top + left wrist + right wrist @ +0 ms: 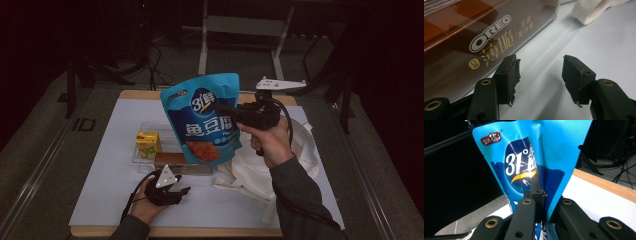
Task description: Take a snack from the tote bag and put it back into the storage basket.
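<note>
A blue snack pouch (205, 117) with white lettering hangs in the air above the table's middle. My right gripper (226, 111) is shut on its right edge; in the right gripper view the pouch (524, 167) is pinched between the jaws. My left gripper (175, 190) rests low on the table near the front, open, with nothing between its fingers (507, 75). Just in front of it lies a brown Oreo box (474, 42) inside a clear tray (150, 160).
A yellow drink carton (148, 143) stands in the clear tray at the left. A white cloth bag (260, 165) lies crumpled right of the tray, under my right forearm. The white mat (110, 185) covers a wooden table (175, 232).
</note>
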